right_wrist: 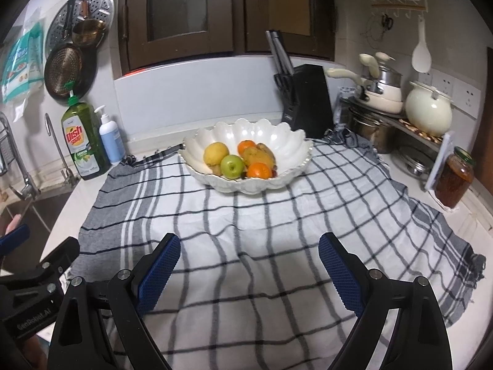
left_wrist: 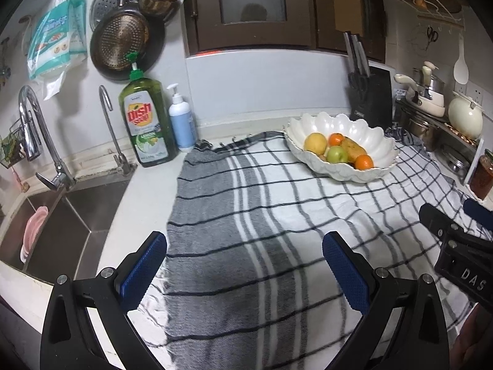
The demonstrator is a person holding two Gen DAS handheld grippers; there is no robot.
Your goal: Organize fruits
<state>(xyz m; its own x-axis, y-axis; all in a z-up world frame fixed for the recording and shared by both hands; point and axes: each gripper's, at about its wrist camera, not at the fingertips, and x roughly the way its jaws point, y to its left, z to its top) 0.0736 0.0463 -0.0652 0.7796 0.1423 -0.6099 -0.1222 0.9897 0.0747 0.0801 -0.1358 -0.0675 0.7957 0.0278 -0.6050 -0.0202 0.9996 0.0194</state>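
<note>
Hovering short of white bowl (right_wrist: 246, 160): left claw (left_wrist: 245, 265) and right claw (right_wrist: 249, 265), jaws apart, nothing held. Fruits (right_wrist: 240, 160) all piled inside bowl, on checked cloth (right_wrist: 277, 231) over table; seemingly gathered already.

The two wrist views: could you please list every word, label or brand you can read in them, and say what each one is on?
"Dish Soap": green bottle by the sink.
"LEMON": same bottle's label, lower down; finer print below is too small.
"DAS": right gripper's body; the rest is cut off.
"GenRobot.AI": left gripper's body.
Hanging packets, knife block badge, white pump bottle: print too blurred to read.
</note>
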